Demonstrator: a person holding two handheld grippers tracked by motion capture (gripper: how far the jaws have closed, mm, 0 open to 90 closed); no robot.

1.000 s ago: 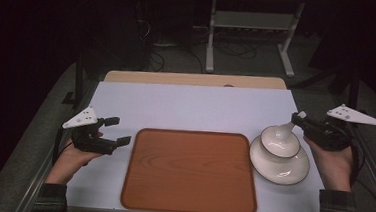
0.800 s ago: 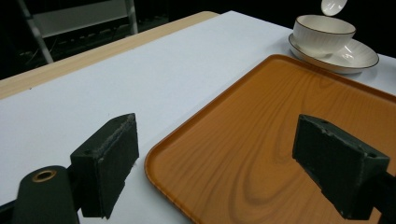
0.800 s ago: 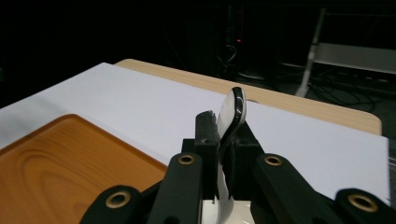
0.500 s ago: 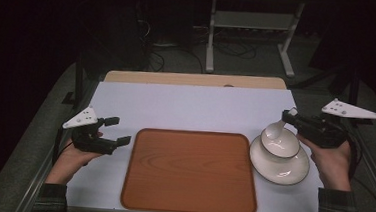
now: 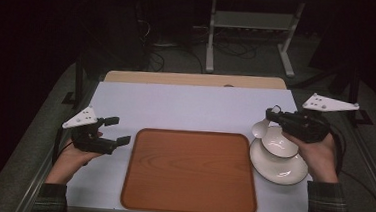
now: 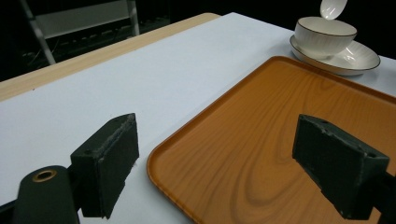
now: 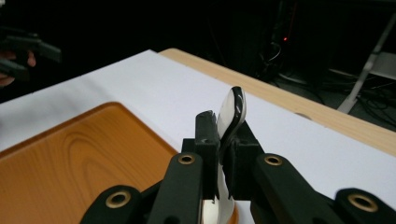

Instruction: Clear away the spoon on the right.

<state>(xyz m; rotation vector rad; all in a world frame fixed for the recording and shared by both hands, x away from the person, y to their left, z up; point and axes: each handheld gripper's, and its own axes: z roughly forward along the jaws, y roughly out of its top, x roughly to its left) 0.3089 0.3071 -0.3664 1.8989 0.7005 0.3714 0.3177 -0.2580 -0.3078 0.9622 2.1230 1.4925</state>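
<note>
My right gripper (image 5: 274, 113) is shut on the handle of a white ceramic spoon (image 5: 260, 128), which hangs over the left rim of a white bowl (image 5: 279, 142). The bowl stands on a white plate (image 5: 277, 171) at the table's right. In the right gripper view the spoon (image 7: 232, 109) rises between the closed jaws of that gripper (image 7: 224, 140). An orange wooden tray (image 5: 190, 171) lies in the middle with nothing on it. My left gripper (image 5: 116, 130) hovers left of the tray, open, with nothing between its pads (image 6: 112, 154).
A white mat (image 5: 191, 106) covers the table, with a wooden strip (image 5: 193, 80) along the far edge. A metal frame (image 5: 252, 20) and cables stand on the dark floor beyond. The other hand's gripper (image 7: 28, 51) shows far off in the right gripper view.
My right gripper has carried the spoon leftward and slightly up, from over the bowl's middle to its left rim. The left gripper has stayed where it was.
</note>
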